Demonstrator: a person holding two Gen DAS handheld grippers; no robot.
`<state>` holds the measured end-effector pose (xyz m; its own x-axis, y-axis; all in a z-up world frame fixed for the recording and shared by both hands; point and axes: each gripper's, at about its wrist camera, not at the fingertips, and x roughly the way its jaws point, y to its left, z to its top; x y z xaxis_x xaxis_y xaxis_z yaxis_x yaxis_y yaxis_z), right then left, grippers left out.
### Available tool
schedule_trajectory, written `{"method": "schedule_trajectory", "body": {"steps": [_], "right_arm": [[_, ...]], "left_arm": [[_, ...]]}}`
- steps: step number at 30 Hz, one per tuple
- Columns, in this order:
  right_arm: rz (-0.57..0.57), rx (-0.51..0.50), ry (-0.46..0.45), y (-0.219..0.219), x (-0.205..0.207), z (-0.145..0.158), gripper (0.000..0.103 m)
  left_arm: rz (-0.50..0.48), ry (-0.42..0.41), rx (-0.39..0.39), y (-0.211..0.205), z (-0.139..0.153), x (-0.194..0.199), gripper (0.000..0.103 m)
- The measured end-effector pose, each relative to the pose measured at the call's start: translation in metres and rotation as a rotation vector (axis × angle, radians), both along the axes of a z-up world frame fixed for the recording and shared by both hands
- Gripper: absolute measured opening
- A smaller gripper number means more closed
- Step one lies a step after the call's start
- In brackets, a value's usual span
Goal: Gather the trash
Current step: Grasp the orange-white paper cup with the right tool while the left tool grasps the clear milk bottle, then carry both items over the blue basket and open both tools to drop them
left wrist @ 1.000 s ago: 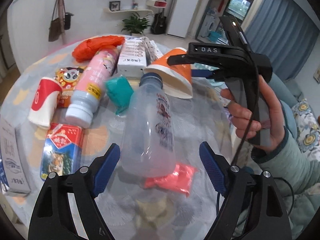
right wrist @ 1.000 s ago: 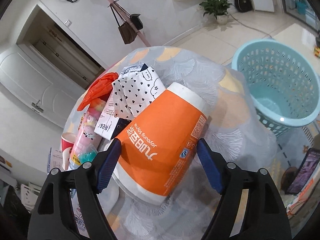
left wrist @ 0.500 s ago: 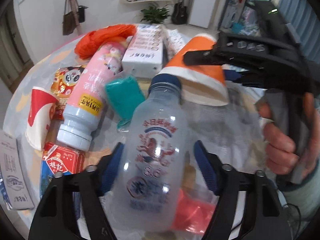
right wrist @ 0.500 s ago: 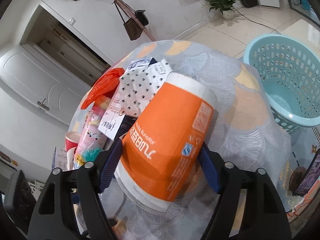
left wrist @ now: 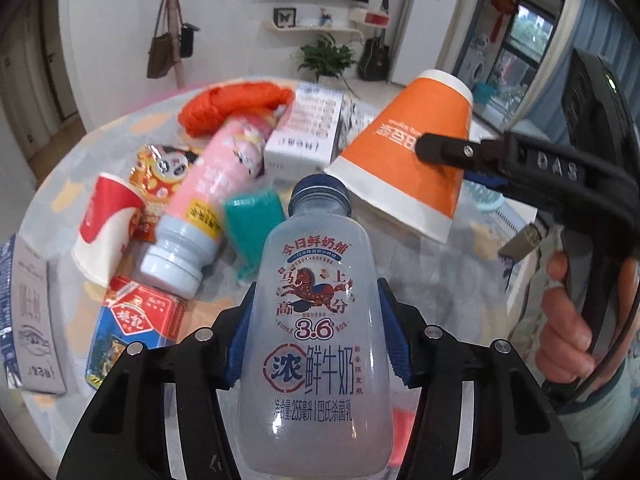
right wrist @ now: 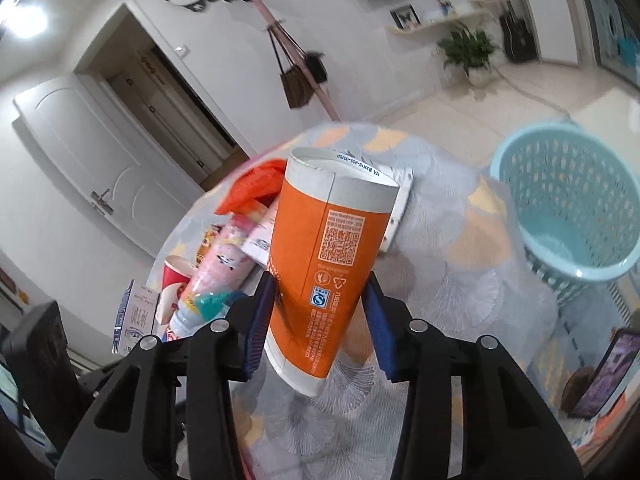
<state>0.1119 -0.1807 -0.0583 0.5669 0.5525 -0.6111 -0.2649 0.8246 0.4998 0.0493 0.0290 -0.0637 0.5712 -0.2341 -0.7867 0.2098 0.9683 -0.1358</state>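
Note:
A translucent empty milk bottle (left wrist: 316, 360) with a blue cap stands between the blue pads of my left gripper (left wrist: 316, 320). Its jaws are still closing and press on the bottle's sides, and the bottle is raised off the table. An orange paper cup (right wrist: 332, 240) with white rims sits between the pads of my right gripper (right wrist: 320, 312). Those jaws are closing too and squeeze the cup, which hangs above the tablecloth. In the left wrist view the same orange cup (left wrist: 404, 160) is up at the right, with one black finger (left wrist: 444, 150) of the right gripper across it and a hand (left wrist: 568, 328) on the handle.
More trash lies on the round table (right wrist: 440, 280): a pink bottle (left wrist: 216, 184), a red paper cup (left wrist: 106, 220), a teal wrapper (left wrist: 252, 220), a white box (left wrist: 308, 132), an orange bag (left wrist: 232, 100), a red-and-blue carton (left wrist: 136, 328). A light-blue laundry basket (right wrist: 568, 216) stands on the floor to the right.
Both grippers have closed: the left onto the milk bottle, the right onto the orange cup. Bottle and cup have come up off the table, and the cup has turned more upright.

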Motion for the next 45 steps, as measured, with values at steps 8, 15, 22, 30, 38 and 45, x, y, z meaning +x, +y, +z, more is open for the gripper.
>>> {"method": "schedule_trajectory", "body": {"steps": [8,15,22,30,38,45], "right_arm": [[-0.062,-0.007,-0.120,-0.030,-0.012,0.033,0.041],[-0.170,-0.024,-0.152,-0.077,-0.003,0.041,0.037],[-0.291,-0.018,-0.135,-0.130,0.017,0.030,0.037],[-0.491,-0.125,-0.104,-0.177,0.041,0.001,0.037],[-0.634,-0.194,-0.023,-0.209,0.070,-0.048,0.037],[-0.646,-0.193,0.040,-0.224,0.089,-0.078,0.040]], "left_arm": [[-0.030,-0.113,-0.031,-0.015,0.037,0.009,0.053],[-0.092,-0.171,-0.026,-0.059,0.062,0.043,0.054],[-0.164,-0.169,-0.017,-0.111,0.069,0.087,0.054],[-0.247,-0.136,-0.033,-0.180,0.057,0.144,0.054],[-0.271,0.032,-0.090,-0.221,-0.013,0.209,0.054],[-0.278,0.111,-0.102,-0.243,-0.049,0.233,0.054]]}}
